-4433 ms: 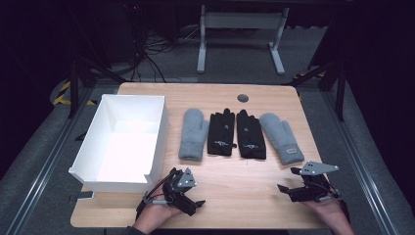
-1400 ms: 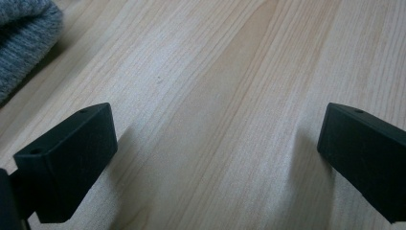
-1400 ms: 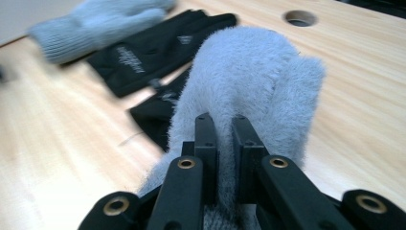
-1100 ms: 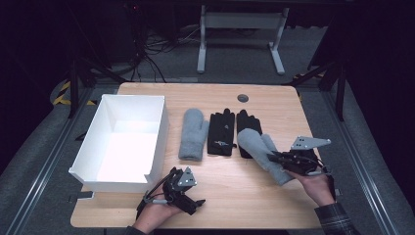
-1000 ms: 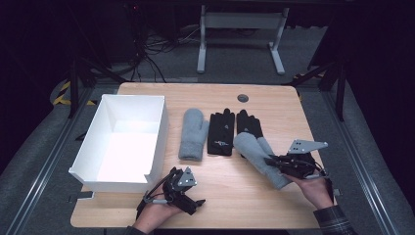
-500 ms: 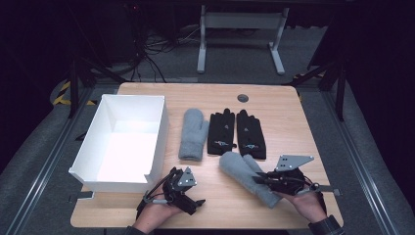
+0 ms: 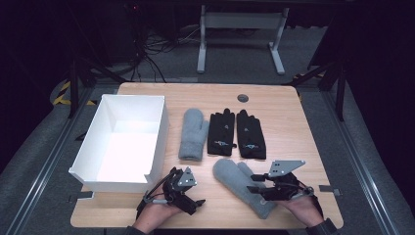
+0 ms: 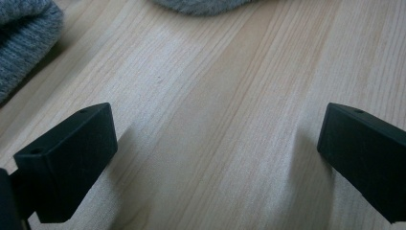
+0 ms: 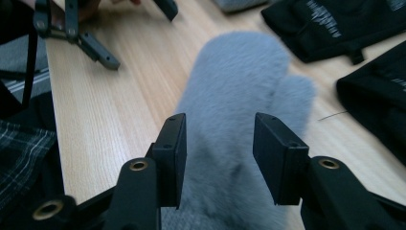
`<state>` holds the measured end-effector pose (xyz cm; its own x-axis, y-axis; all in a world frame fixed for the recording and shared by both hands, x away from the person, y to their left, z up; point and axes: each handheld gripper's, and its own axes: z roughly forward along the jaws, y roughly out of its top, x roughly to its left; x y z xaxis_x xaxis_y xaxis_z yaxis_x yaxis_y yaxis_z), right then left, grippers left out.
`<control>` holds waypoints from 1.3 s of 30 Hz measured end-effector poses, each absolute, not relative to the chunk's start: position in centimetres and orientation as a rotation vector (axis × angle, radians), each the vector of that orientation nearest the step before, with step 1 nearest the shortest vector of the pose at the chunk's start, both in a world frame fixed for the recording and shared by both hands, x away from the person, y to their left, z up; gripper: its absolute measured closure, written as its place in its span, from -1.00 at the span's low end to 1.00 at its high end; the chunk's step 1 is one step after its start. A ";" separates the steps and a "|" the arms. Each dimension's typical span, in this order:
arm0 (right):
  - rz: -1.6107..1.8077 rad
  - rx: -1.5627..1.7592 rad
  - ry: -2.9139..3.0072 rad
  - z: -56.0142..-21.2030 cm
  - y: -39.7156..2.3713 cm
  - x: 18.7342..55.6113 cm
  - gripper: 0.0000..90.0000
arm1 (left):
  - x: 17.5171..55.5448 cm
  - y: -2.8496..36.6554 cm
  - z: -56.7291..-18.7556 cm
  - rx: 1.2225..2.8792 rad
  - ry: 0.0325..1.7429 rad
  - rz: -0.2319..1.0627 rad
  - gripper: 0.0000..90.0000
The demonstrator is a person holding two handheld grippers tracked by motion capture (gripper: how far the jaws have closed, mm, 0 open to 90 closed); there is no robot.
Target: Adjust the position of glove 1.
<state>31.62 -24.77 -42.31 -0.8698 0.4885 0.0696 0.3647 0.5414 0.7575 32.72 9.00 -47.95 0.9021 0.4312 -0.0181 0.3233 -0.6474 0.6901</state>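
Right gripper [image 7: 255, 188] fingers have just been opening, straddling grey mitten [image 7: 240, 182], now dragged nearer the desk [image 7: 293, 122] front edge. Left gripper [image 7: 188, 196] fingers gaping, holding nothing. Glove [image 7: 222, 133] logos unreadable.

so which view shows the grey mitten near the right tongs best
The high view: it shows the whole grey mitten lying slantwise on the table, cuff end by the right tongs. The right gripper view shows it close up between its open jaws, cuff cut off. The left gripper view catches just a grey knit edge, which mitten is unclear.
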 end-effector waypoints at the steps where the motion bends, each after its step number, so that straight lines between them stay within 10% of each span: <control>1: 1.244 0.735 2.608 -42.0 -25.1 31.6 0.33 | 32.7 9.0 -47.9 2.327 0.536 0.190 -0.99; 7: 1.133 0.812 2.582 -42.4 -29.0 32.0 1.00 | 32.7 9.0 -48.0 2.326 0.537 0.189 -0.99; 13: 1.041 0.825 2.632 -43.4 -30.4 31.5 1.00 | 32.6 8.9 -47.9 2.325 0.557 0.190 -0.99; 26: 0.988 0.783 2.717 -44.4 -30.0 31.4 1.00 | 33.6 6.0 -45.1 2.312 0.622 0.121 0.92; 39: 1.012 0.728 2.779 -44.5 -28.9 31.3 1.00 | 35.4 2.8 -45.3 2.340 0.632 0.091 1.00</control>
<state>31.31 -28.86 -44.52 -0.8813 0.4672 0.0712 0.4036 0.6656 0.6277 35.45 2.80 -45.25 0.8784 0.4658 -0.1071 0.4163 -0.6356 0.6502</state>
